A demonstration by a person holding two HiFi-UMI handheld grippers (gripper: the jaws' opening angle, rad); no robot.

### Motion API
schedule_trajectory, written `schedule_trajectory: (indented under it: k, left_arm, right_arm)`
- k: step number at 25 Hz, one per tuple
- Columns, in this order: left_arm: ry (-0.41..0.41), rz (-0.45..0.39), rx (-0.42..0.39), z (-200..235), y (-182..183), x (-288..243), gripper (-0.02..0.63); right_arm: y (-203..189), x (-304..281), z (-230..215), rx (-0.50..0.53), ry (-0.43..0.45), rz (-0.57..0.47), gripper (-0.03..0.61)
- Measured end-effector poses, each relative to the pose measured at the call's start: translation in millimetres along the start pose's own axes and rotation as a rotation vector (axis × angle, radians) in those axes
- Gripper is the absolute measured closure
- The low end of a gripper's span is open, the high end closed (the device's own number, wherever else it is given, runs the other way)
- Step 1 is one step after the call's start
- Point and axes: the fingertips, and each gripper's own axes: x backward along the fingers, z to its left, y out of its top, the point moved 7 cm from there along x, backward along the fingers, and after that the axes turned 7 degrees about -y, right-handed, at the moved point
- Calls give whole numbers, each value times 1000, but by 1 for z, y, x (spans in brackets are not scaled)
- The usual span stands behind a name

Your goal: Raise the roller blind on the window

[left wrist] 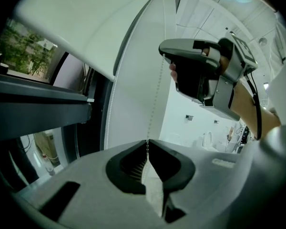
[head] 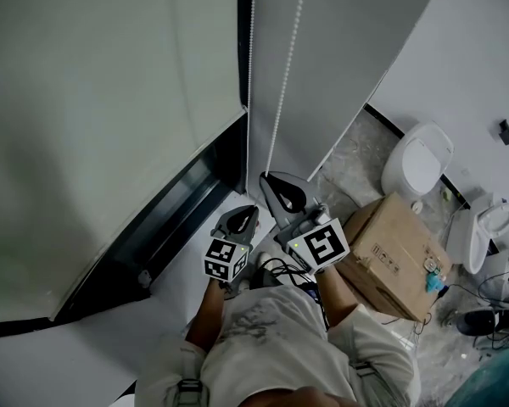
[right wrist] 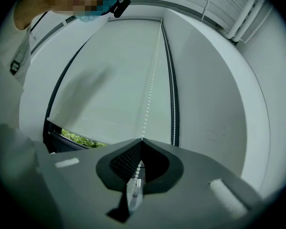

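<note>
The roller blind [right wrist: 109, 80] hung nearly down over the window [right wrist: 78, 138]. Near the blind's right edge, the bead chain [right wrist: 150, 89] was clenched between the fingers of the right gripper [right wrist: 141, 140] and, lower down, those of the left gripper [left wrist: 147, 141].

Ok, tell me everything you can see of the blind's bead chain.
The bead chain is a thin string of small white beads, seemingly plastic, hanging in two strands beside the pale roller blind. One strand slants taut down into the right gripper, whose jaws are shut on it; what looks like a clear connector sits behind the pinch. The left gripper, lower, is shut on a strand too. The other strand hangs free by the dark window frame.
</note>
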Motion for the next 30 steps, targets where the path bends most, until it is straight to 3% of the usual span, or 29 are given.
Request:
schedule_trajectory:
  k: [5, 11, 14, 18, 21, 24, 30]
  left_arm:
    - [4, 33, 14, 4, -13, 3, 594]
    - [-1, 58, 29, 5, -15, 2, 594]
    - [-4, 68, 36, 4, -20, 2, 594]
    - [0, 37, 16, 2, -11, 11, 589]
    - [-11, -17, 10, 3, 17, 22, 573]
    - [-34, -66, 9, 7, 55, 31, 508]
    - [-27, -201, -129, 1, 145, 46, 522]
  right_arm:
    - [-17, 8, 3, -13, -17, 74, 571]
    - [-19, 7, 5, -37, 3, 32, 571]
    - [-25, 10, 9, -59, -4, 98, 571]
    - [-24, 11, 10, -61, -25, 91, 569]
    - [-24, 12, 10, -58, -32, 103, 569]
    - [-28, 13, 11, -54, -32, 93, 569]
    - [-29, 9, 13, -54, -34, 73, 569]
